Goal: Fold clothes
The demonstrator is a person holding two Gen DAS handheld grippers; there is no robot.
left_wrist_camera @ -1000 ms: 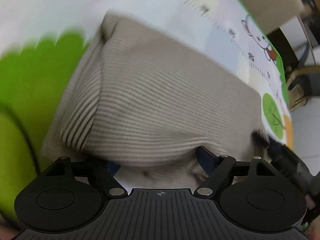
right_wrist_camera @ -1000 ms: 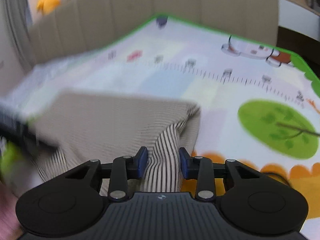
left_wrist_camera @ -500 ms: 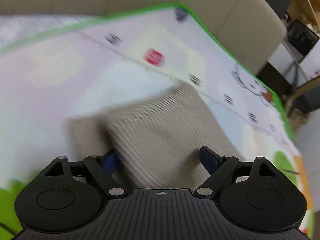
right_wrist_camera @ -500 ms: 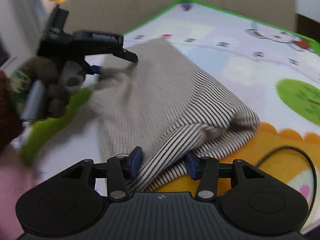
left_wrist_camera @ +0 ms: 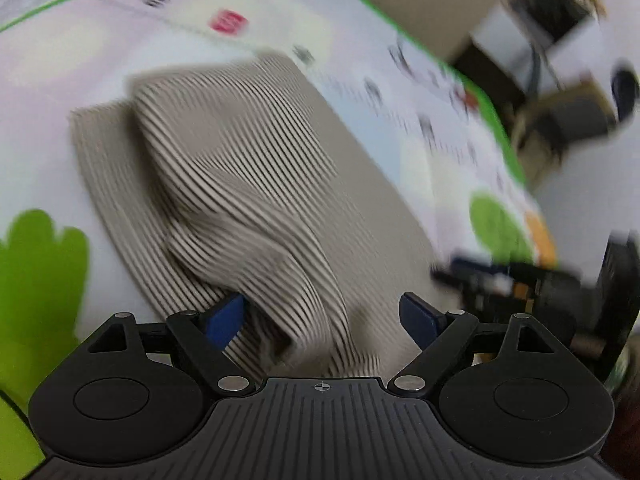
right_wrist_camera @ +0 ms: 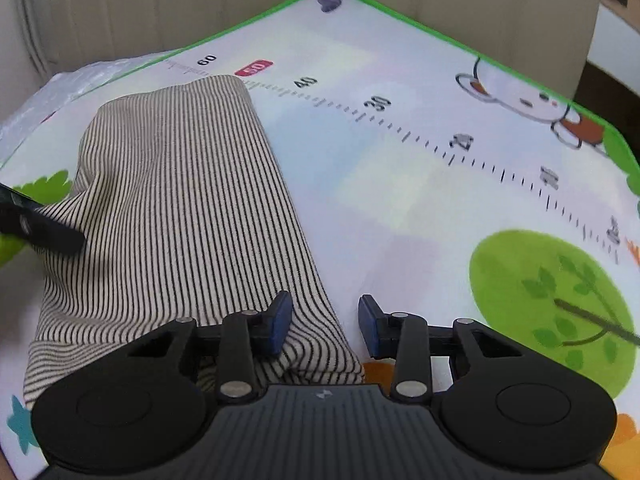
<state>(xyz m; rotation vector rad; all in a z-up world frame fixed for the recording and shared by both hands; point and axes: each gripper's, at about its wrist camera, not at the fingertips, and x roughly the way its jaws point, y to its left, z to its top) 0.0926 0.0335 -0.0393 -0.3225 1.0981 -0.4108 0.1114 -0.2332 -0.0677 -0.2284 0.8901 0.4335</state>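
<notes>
A striped garment [right_wrist_camera: 180, 208] lies on a play mat [right_wrist_camera: 400, 184]; left gripper [left_wrist_camera: 322, 316] spread wide, right gripper [right_wrist_camera: 325, 322] closing, pads not pressing the cloth between them.

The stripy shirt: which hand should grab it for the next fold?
Probably the right gripper: its closing jaws straddle the stripy shirt near corner. The left gripper gapes wide.

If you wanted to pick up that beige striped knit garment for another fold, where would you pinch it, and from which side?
Probably at a near corner of the beige striped knit garment, coming in low from the near edge. Its right side lies as a straight, flat fold on the cartoon play mat, while the near end bunches up, giving loose layers to pinch. The right gripper is closing with that corner between its pads.
</notes>
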